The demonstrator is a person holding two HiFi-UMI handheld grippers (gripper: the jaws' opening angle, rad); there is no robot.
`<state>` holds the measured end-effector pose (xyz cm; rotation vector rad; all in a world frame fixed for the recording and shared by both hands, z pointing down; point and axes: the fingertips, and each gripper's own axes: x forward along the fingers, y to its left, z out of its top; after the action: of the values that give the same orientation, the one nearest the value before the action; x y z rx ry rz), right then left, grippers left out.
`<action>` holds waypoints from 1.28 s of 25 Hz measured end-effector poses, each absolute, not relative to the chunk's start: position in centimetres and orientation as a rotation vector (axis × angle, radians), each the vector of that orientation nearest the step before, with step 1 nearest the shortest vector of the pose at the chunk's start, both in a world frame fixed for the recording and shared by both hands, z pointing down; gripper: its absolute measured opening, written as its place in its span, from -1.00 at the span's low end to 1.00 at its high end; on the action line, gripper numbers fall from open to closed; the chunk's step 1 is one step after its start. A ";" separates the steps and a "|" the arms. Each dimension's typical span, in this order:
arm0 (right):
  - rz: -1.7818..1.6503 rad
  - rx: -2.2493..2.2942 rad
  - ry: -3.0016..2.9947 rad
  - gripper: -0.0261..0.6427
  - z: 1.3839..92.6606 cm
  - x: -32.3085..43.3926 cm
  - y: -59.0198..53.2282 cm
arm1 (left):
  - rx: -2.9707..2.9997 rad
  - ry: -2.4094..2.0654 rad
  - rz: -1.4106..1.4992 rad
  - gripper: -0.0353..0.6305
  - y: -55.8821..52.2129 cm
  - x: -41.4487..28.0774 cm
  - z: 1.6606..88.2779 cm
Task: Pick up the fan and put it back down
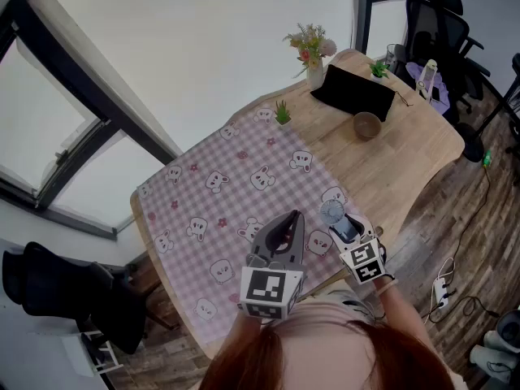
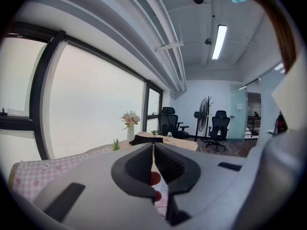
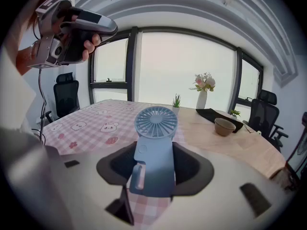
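A small blue hand fan (image 3: 155, 150) stands upright between the jaws of my right gripper (image 3: 156, 166), which is shut on its body, with the round grille (image 3: 156, 122) above the fingers. In the head view the fan (image 1: 332, 214) and the right gripper (image 1: 344, 228) are over the near right edge of the pink checked cloth (image 1: 227, 185). Whether the fan's base touches the cloth is hidden. My left gripper (image 1: 296, 216) hovers just left of it, its fingertips meeting and nothing between them. In its own view the left gripper (image 2: 153, 146) points across the table.
The wooden table (image 1: 406, 161) carries a flower vase (image 1: 314, 55), a black mat (image 1: 355, 92), a brown bowl (image 1: 366, 125) and a small green plant (image 1: 282, 113) at its far end. Office chairs (image 1: 443, 23) stand beyond it, and a large window runs along the left.
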<state>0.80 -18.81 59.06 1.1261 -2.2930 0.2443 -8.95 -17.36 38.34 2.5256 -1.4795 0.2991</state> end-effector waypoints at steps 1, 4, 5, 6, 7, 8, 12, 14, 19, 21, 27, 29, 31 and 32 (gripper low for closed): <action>0.248 1.121 -2.289 -0.28 59.3 0.8 -18.8 | 2.521 -1.482 0.305 -0.85 -17.4 -9.1 38.4; 0.255 1.106 -2.282 -0.28 59.8 0.6 -18.8 | 2.510 -1.498 0.330 -0.85 -17.6 -9.5 38.5; 0.258 1.101 -2.281 -0.28 59.9 0.6 -18.8 | 2.509 -1.499 0.331 -0.85 -17.6 -9.5 38.5; 0.262 1.097 -2.278 -0.28 60.1 0.6 -18.8 | 2.507 -1.495 0.329 -0.85 -17.7 -9.4 38.5; 0.266 1.092 -2.276 -0.28 60.4 0.5 -18.9 | 2.506 -1.492 0.326 -0.85 -17.7 -9.4 38.6; 0.271 1.088 -2.272 -0.28 60.6 0.5 -18.9 | 2.504 -1.491 0.326 -0.85 -17.8 -9.4 38.7; 0.285 1.072 -2.257 -0.28 61.6 0.6 -19.0 | 2.499 -1.491 0.334 -0.85 -17.9 -9.4 39.0; 0.294 1.062 -2.251 -0.28 62.0 0.6 -19.0 | 2.494 -1.491 0.334 -0.85 -18.0 -9.5 39.0; 0.319 1.041 -2.228 -0.28 63.3 0.7 -19.0 | 2.488 -1.488 0.325 -0.85 -18.2 -9.6 39.1; 0.326 1.034 -2.220 -0.28 63.8 0.7 -19.1 | 2.480 -1.492 0.327 -0.85 -18.3 -9.8 39.4; 0.364 1.010 -2.184 -0.28 66.1 1.2 -18.9 | 2.486 -1.489 0.321 -0.85 -18.4 -9.8 39.5; 0.373 1.009 -2.173 -0.28 66.6 1.4 -18.9 | 2.480 -1.494 0.322 -0.85 -18.5 -10.0 39.7; 0.369 1.024 -2.169 -0.28 66.7 1.6 -19.3 | 2.475 -1.496 0.324 -0.85 -18.6 -10.2 39.8; 0.373 1.030 -2.166 -0.28 66.8 1.7 -19.5 | 2.473 -1.495 0.325 -0.85 -18.7 -10.2 39.9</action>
<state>1.73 -19.50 66.79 1.0300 -2.1657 0.3734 -10.19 -18.66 39.86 2.4733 -1.4952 0.3251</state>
